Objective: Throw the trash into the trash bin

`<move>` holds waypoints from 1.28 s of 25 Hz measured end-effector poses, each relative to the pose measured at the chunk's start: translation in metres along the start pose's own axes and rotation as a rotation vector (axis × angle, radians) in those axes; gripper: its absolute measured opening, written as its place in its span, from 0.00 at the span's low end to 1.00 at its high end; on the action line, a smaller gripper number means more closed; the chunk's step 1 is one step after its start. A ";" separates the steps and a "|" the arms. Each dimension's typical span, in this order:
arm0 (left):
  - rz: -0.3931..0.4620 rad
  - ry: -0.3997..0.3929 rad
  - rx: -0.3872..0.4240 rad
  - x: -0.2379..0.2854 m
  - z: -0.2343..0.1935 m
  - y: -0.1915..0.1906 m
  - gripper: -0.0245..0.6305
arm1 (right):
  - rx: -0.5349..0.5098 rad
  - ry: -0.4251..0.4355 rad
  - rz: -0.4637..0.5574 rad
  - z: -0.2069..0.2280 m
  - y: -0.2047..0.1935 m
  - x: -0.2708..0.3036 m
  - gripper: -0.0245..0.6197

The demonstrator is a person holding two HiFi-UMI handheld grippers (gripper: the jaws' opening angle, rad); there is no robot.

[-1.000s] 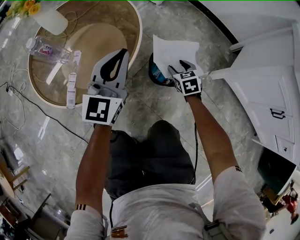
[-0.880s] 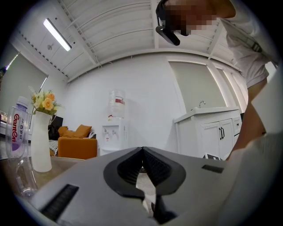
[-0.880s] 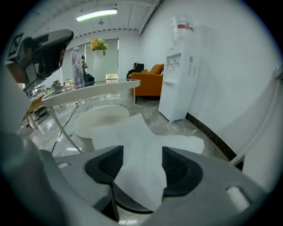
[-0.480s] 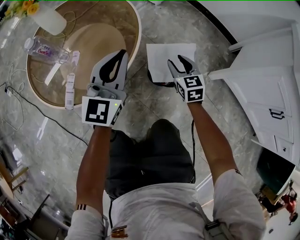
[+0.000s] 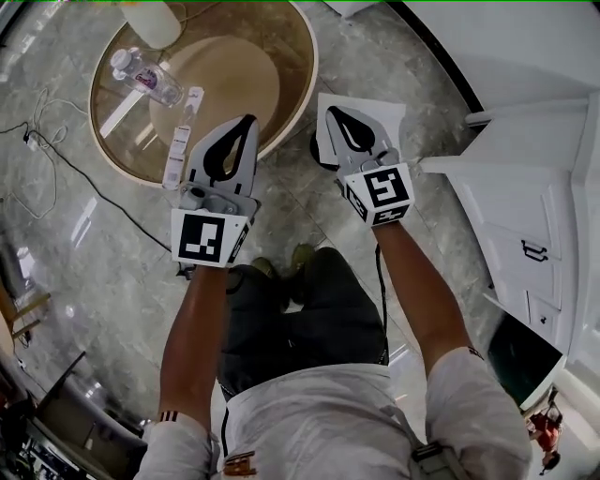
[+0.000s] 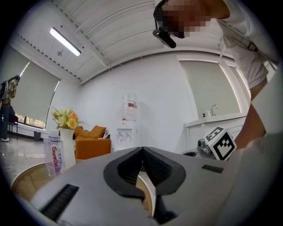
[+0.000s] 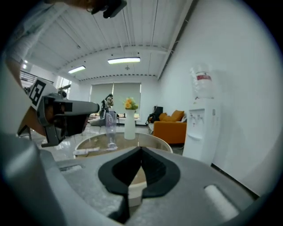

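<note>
A white sheet of paper (image 5: pixel 386 118) lies over the dark trash bin (image 5: pixel 316 148), of which only a sliver of rim shows at the sheet's left edge. My right gripper (image 5: pixel 331 111) is held above the sheet. Its jaws have just been closing and are now shut, with nothing between them, as the right gripper view (image 7: pixel 141 148) also shows. My left gripper (image 5: pixel 249 120) hovers over the edge of the round table (image 5: pixel 286 52). It is shut and empty too, seen close up in the left gripper view (image 6: pixel 142 149).
On the round table stand a plastic bottle (image 5: pixel 145 77) and a white vase (image 5: pixel 155 19), with flat packets (image 5: pixel 178 155) near its rim. White cabinets (image 5: pixel 534 141) run along the right. A cable (image 5: pixel 56 159) trails on the floor. A water dispenser (image 7: pixel 203 119) stands by the wall.
My right gripper has lifted up off the white sheet over the bin and its jaws have gone from open to shut. The left gripper has risen a little.
</note>
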State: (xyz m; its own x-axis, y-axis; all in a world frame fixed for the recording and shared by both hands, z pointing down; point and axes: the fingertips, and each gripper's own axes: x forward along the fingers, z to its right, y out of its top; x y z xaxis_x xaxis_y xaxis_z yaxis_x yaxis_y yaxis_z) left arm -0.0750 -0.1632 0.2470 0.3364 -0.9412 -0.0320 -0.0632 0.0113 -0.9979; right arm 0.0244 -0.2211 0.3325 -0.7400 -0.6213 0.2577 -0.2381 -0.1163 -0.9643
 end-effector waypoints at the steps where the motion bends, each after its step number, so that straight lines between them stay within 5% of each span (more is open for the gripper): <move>1: 0.009 0.011 -0.001 -0.007 -0.003 0.010 0.04 | -0.002 0.032 0.012 -0.013 0.014 0.004 0.04; 15: -0.005 0.262 0.000 -0.097 -0.097 0.089 0.04 | -0.015 0.340 0.128 -0.160 0.165 0.075 0.04; 22: -0.062 0.248 0.024 -0.110 -0.135 0.124 0.04 | -0.052 0.398 0.130 -0.203 0.227 0.092 0.04; 32: -0.063 0.233 0.023 -0.107 -0.179 0.149 0.04 | -0.067 0.372 0.047 -0.220 0.242 0.145 0.08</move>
State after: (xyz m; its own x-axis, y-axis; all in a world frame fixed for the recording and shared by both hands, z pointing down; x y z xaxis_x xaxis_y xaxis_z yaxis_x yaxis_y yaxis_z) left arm -0.2884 -0.1208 0.1115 0.1129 -0.9927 0.0415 -0.0267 -0.0448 -0.9986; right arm -0.2788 -0.1683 0.1499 -0.9261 -0.2993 0.2299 -0.2300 -0.0355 -0.9725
